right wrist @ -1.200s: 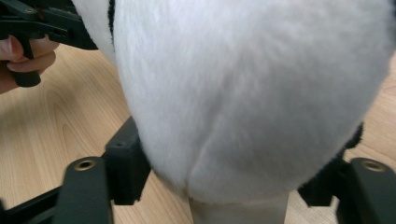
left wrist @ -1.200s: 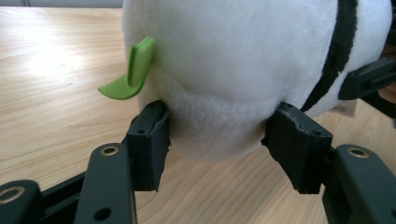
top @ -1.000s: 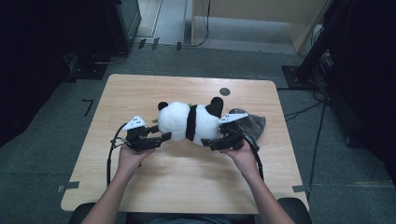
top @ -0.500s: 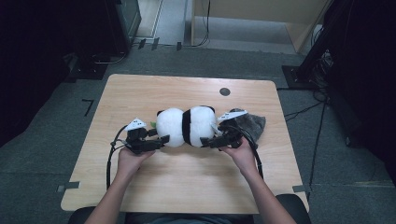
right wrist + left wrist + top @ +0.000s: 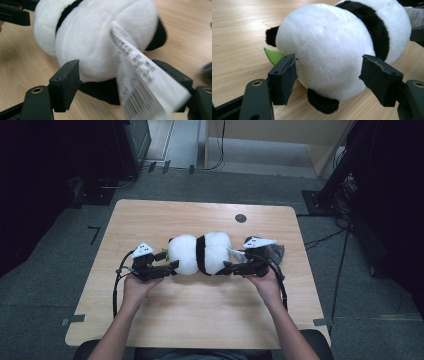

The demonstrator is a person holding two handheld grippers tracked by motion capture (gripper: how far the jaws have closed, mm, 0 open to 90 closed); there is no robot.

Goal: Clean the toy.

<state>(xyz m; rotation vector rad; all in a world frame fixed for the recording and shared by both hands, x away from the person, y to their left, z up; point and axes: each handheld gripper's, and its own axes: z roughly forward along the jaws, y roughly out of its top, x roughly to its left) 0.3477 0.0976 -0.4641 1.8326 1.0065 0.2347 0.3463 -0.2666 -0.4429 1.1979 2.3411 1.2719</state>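
Item: round black-and-white plush panda toy [image 5: 200, 253], lying mid light wooden table [image 5: 150, 220]. Left tool [image 5: 328, 75]: jaws just been opening, apart, panda between. Right tool [image 5: 130, 82]: apart, seemingly unclamped; white printed tag [image 5: 140, 82] may snag. Risk: toy rolls.

We find print only on the white sewn-in tag [image 5: 140, 82] hanging from the plush panda [image 5: 95, 40], rows of dark lettering too blurred for us to read a single word or number.
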